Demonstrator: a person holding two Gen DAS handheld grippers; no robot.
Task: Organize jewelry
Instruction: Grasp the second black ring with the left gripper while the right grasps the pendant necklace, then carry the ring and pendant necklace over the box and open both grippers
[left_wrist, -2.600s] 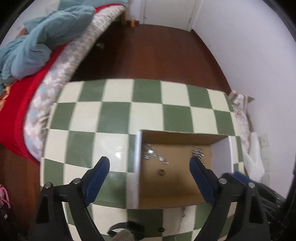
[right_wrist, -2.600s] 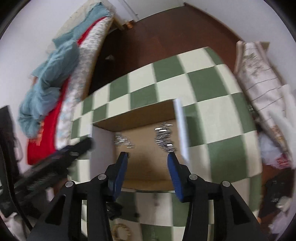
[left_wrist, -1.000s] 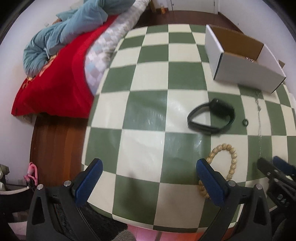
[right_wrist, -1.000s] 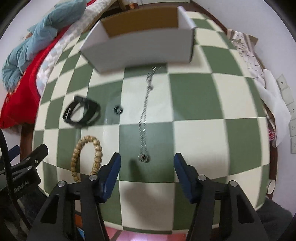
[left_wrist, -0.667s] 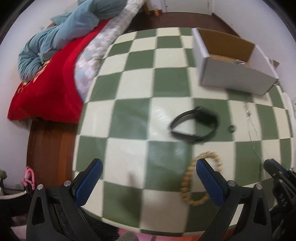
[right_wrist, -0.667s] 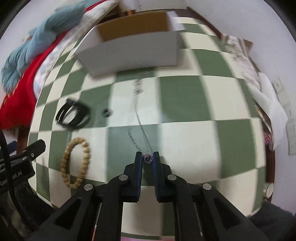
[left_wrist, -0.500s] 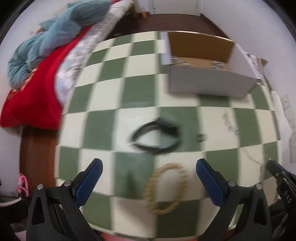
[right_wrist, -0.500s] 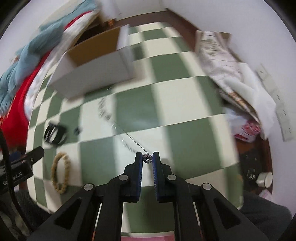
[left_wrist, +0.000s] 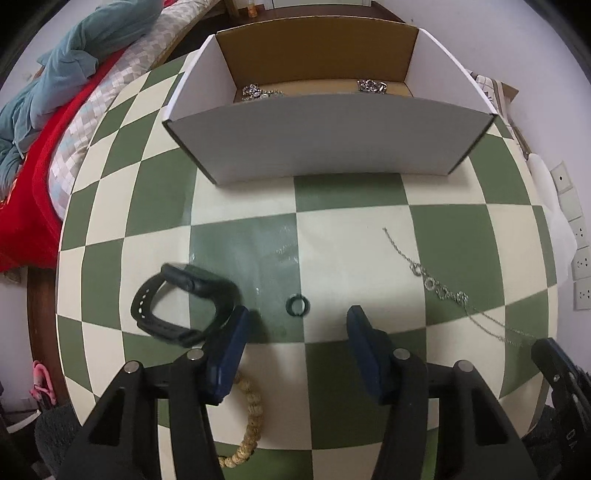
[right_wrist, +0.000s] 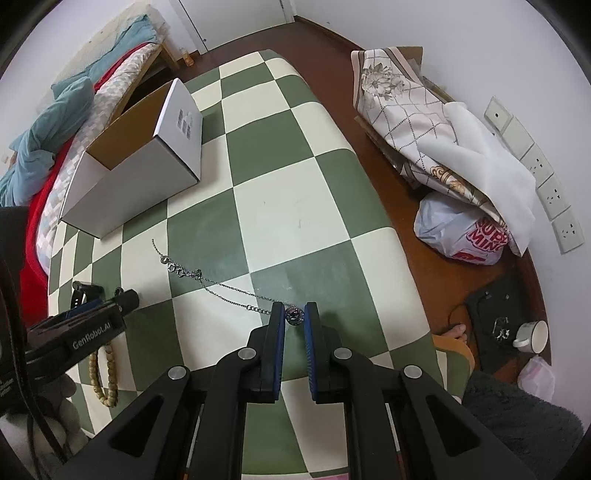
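The round pendant of a thin silver chain necklace (right_wrist: 221, 286) is pinched between the closed blue pads of the right hand-held gripper (right_wrist: 294, 314) above the green-and-cream checked desk (right_wrist: 295, 206), the chain trailing back toward a white cardboard box (left_wrist: 332, 136). The left hand-held gripper (left_wrist: 297, 326) is seen closing, nothing yet pressed, around a small dark ring (left_wrist: 296, 305); a black wristband (left_wrist: 181, 302) lies beside it, a wooden bead bracelet (left_wrist: 251, 413) nearer. Silver pieces are seen inside the box.
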